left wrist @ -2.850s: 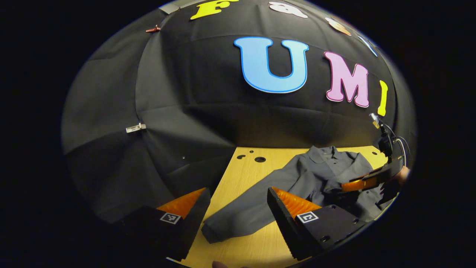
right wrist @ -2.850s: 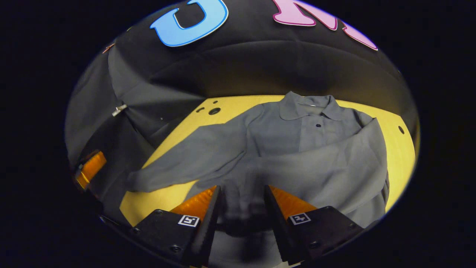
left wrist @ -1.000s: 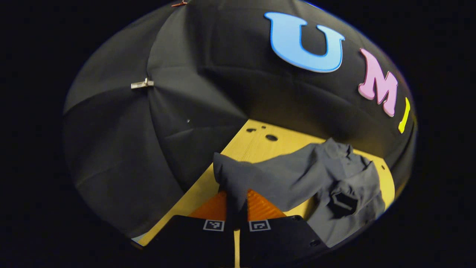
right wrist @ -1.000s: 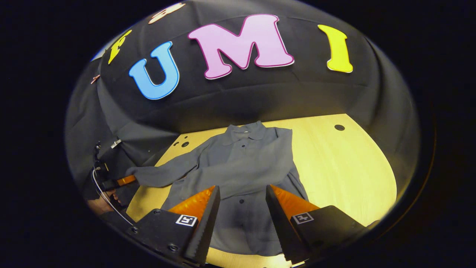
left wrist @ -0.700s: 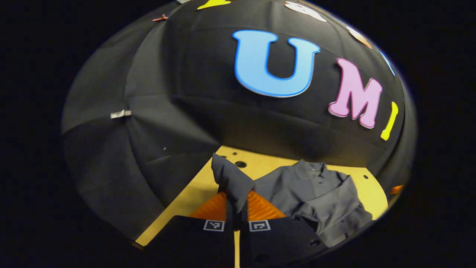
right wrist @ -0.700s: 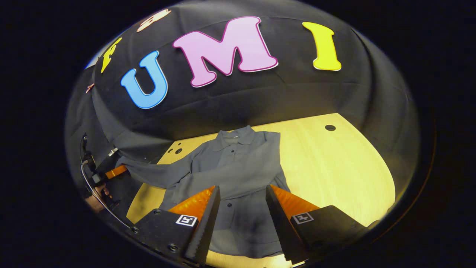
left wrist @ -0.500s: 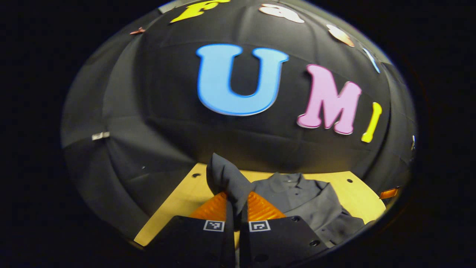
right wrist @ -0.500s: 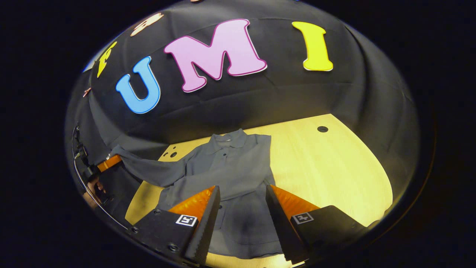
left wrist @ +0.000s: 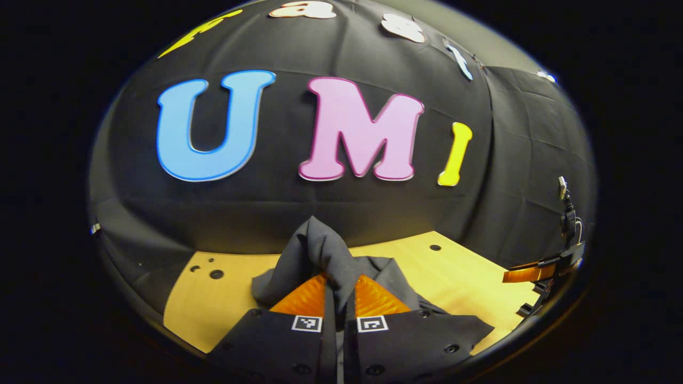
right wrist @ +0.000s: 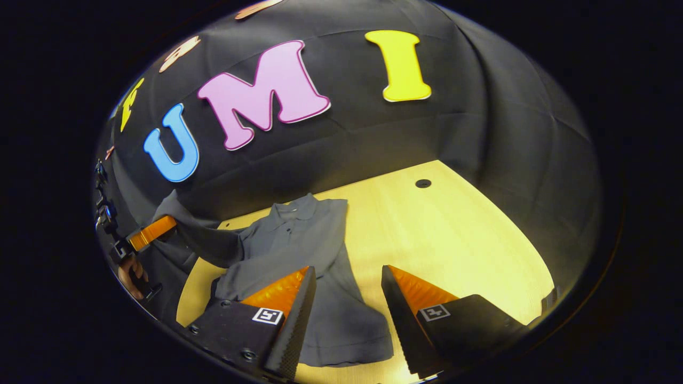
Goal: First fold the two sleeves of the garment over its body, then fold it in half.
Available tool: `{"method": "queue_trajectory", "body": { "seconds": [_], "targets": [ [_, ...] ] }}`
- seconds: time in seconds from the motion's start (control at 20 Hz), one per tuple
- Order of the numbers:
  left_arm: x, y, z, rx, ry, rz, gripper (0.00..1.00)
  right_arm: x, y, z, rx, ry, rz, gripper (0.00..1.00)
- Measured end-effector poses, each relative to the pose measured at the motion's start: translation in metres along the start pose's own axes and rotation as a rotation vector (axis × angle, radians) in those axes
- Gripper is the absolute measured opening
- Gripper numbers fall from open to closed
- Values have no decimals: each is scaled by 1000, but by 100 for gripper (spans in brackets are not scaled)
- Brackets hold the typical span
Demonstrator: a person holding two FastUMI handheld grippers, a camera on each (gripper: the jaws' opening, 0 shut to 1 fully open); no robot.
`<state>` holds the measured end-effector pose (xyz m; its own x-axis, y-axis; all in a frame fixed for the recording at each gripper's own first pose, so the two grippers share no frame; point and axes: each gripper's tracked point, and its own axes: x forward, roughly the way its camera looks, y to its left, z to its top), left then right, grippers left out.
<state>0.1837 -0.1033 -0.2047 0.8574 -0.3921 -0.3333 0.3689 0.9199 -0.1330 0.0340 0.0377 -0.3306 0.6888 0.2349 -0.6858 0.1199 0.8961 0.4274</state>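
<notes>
A grey button-up shirt (right wrist: 320,266) lies collar-away on the wooden table (right wrist: 469,240). One sleeve lies folded across its body. My left gripper (left wrist: 339,278) is shut on the cuff of the other sleeve (left wrist: 320,248), which bunches up above the fingertips, with the shirt's body (left wrist: 397,277) just beyond. In the right gripper view the left gripper (right wrist: 169,222) holds that sleeve (right wrist: 200,237) raised off the table at the shirt's left side. My right gripper (right wrist: 347,285) stands open above the shirt's lower hem, with nothing between its fingers. The right gripper (left wrist: 520,273) is also at the far right of the left gripper view.
A hand (right wrist: 129,274) grips the left gripper's handle at the left rim. Round holes (right wrist: 423,183) are cut in the tabletop near its back corners (left wrist: 216,274). Bare table stretches to the right of the shirt. The black cloth wall closes in the back.
My left gripper shut on the outstretched sleeve's cuff, lifted it and swung it right toward the shirt's body. My right gripper let go of the folded sleeve and drew back to the right.
</notes>
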Motion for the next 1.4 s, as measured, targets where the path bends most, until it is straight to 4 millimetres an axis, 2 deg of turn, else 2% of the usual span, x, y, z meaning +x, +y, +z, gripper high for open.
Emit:
{"method": "queue_trajectory", "body": {
  "seconds": [0.15, 0.3, 0.5, 0.65, 0.9, 1.15, 1.4],
  "targets": [
    [20, -37, -17, 5, 44, -51, 10, -8, -19, -7, 3, 15, -25, 77],
    [38, -64, -40, -10, 97, -91, 10, -13, -34, -13, 6, 29, -42, 77],
    [66, -90, -81, 16, 162, -112, 10, -13, -50, -20, 13, 55, -53, 77],
    [78, -107, -114, 24, 211, -120, 10, -12, -69, -21, 16, 75, -57, 77],
    [100, -130, -173, 30, 310, -119, 13, 1, -87, -22, 5, 108, -54, 77],
    [99, -146, -210, -18, 371, -126, 19, 14, -99, -22, -10, 135, -40, 77],
    [93, -152, -218, -68, 385, -145, 36, 24, -97, -23, -21, 152, -14, 77]
  ]
}}
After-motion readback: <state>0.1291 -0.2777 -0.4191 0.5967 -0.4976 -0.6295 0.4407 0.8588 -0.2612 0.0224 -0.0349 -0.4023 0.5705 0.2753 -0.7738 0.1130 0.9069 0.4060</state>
